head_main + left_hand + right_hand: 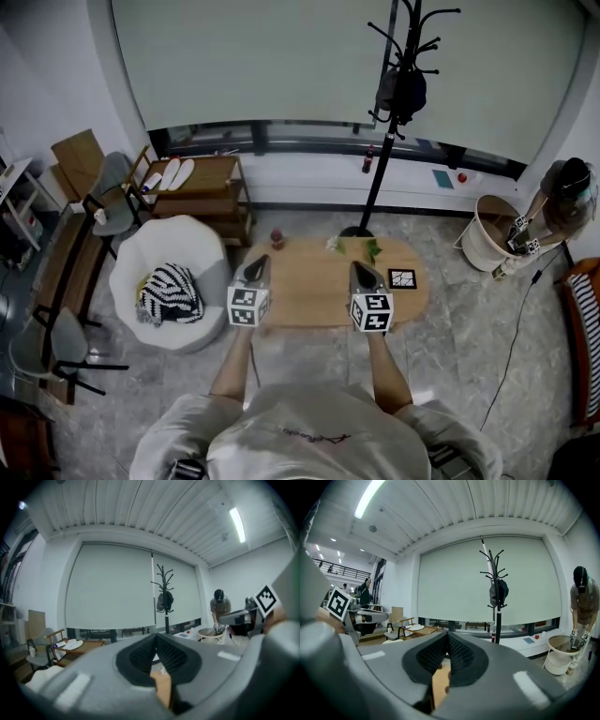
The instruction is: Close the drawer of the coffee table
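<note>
The oval wooden coffee table stands just in front of me in the head view. No drawer front shows from here; its near edge lies under my hands. My left gripper hovers over the table's left part, jaws shut with nothing between them. My right gripper hovers over the right part, also shut and empty. In the left gripper view the left gripper has its pads pressed together, with a strip of tabletop below. The right gripper view shows the right gripper the same way.
On the table sit a small red bottle, a green sprig and a black-and-white marker card. A white beanbag with a striped cushion is at the left. A coat stand rises behind; a person bends over a basket at the right.
</note>
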A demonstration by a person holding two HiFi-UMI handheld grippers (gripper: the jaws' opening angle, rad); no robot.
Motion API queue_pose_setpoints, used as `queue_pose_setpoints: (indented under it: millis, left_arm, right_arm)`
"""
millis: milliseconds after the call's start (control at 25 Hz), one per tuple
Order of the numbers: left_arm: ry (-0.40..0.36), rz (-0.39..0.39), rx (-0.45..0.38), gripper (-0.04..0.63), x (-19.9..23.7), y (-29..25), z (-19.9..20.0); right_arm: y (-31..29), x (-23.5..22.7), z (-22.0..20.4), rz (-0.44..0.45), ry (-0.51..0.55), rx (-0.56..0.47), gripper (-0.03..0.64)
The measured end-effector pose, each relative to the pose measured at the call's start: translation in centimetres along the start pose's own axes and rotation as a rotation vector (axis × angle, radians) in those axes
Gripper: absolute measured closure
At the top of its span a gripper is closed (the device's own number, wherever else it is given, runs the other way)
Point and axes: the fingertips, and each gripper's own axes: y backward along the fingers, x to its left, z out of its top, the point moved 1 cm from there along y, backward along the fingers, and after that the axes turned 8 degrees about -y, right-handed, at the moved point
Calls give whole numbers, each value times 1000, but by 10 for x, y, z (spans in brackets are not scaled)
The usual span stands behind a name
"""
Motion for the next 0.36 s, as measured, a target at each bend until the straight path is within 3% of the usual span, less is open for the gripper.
queue_pose_setpoints:
  millis: [360]
  left_arm:
    - [10, 3, 11, 592, -3, 12, -12]
  right_arm:
    - [9, 6, -12, -4, 0, 10, 611]
